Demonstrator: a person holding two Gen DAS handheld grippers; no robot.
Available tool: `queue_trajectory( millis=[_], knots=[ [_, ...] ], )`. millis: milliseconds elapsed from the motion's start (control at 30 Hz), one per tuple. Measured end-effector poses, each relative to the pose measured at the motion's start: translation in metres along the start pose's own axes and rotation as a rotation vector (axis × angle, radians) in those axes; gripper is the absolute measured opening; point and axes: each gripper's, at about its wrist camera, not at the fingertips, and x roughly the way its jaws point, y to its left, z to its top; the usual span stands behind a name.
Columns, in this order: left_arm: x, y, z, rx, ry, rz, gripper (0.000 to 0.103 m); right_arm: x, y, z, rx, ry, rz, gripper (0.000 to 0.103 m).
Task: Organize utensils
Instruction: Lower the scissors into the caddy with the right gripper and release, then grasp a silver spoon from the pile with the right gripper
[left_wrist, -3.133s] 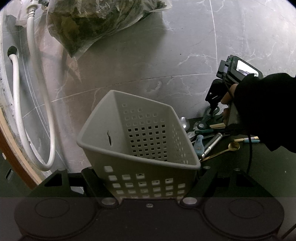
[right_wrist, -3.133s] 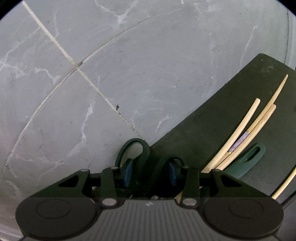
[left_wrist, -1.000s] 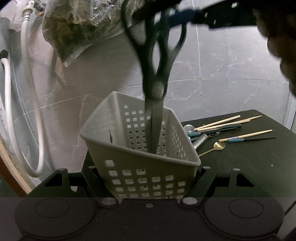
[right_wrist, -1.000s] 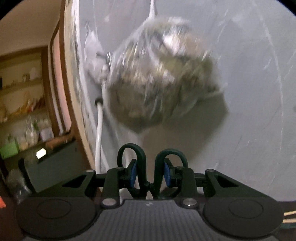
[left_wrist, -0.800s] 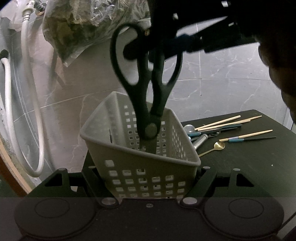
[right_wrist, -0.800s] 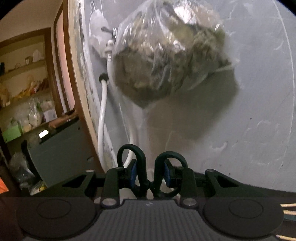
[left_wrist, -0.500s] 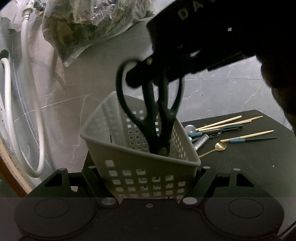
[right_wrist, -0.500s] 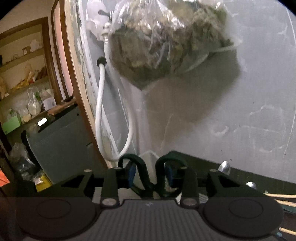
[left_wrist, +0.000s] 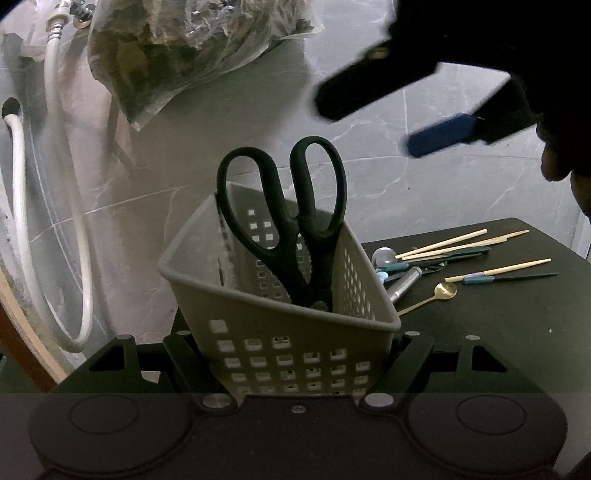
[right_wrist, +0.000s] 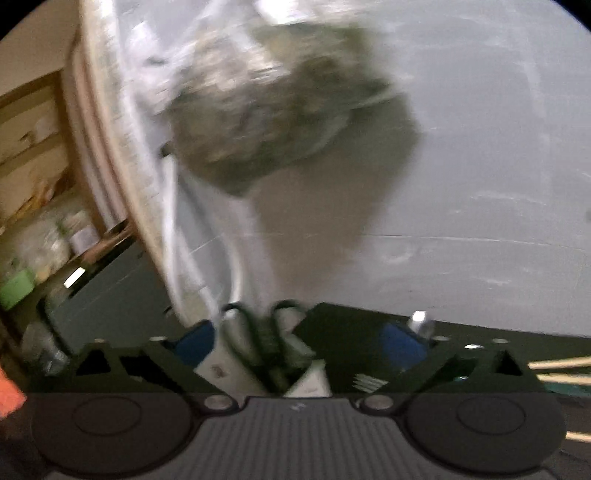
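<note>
Black scissors (left_wrist: 295, 258) stand blades-down in a white perforated basket (left_wrist: 288, 354), handles above its rim. My left gripper (left_wrist: 299, 369) is shut on the basket's lower wall. My right gripper (left_wrist: 365, 127) hangs above and to the right of the scissors, its jaws opening wide with nothing between them. The right wrist view is blurred: the right gripper (right_wrist: 297, 345) has its blue pads far apart over the scissors' handles (right_wrist: 258, 332) and the basket (right_wrist: 221, 369). Chopsticks (left_wrist: 443, 243), a gold spoon (left_wrist: 445, 291) and other utensils lie on the dark table (left_wrist: 498, 332).
A clear plastic bag of greenish stuff (left_wrist: 177, 48) hangs against the grey tiled wall at the upper left. A white hose (left_wrist: 22, 206) loops down the left side. A person's hand (left_wrist: 561, 158) shows at the right edge.
The right gripper lowered the scissors into the basket, opened and let go; it now sits higher and to the right. The left gripper and basket have not moved.
</note>
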Motion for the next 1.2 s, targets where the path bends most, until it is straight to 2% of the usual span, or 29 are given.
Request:
queue_trajectory(
  millis=[100, 233, 300, 367, 467, 600, 900, 1067, 1133, 1200],
  knots=[
    [0.0, 0.002, 0.0, -0.006, 0.006, 0.014, 0.078, 0.007, -0.029, -0.003, 0.101, 0.027, -0.084, 0.103],
    [0.002, 0.005, 0.001, -0.017, 0.016, 0.036, 0.078, 0.038, -0.076, -0.013, 0.243, 0.163, -0.156, 0.103],
    [0.003, 0.008, 0.002, -0.024, 0.022, 0.049, 0.078, 0.057, -0.097, -0.017, 0.27, 0.216, -0.178, 0.103],
    [0.004, 0.009, 0.002, -0.031, 0.027, 0.06, 0.078, 0.074, -0.11, -0.018, 0.251, 0.231, -0.188, 0.103],
    [0.004, 0.012, 0.003, -0.041, 0.032, 0.075, 0.078, 0.103, -0.126, -0.017, 0.182, 0.222, -0.162, 0.103],
    [0.005, 0.015, 0.004, -0.048, 0.039, 0.087, 0.078, 0.144, -0.141, -0.01, 0.078, 0.216, -0.082, 0.103],
    [0.008, 0.013, 0.008, -0.055, 0.06, 0.102, 0.078, 0.203, -0.16, -0.002, 0.048, 0.276, 0.012, 0.102],
    [0.008, 0.012, 0.009, -0.06, 0.066, 0.108, 0.078, 0.213, -0.164, 0.003, 0.058, 0.28, 0.059, 0.093],
    [0.008, 0.011, 0.009, -0.06, 0.067, 0.11, 0.078, 0.217, -0.165, 0.003, 0.062, 0.288, 0.073, 0.085],
    [0.008, 0.011, 0.01, -0.06, 0.068, 0.11, 0.078, 0.22, -0.165, 0.003, 0.059, 0.288, 0.077, 0.083]
  ],
)
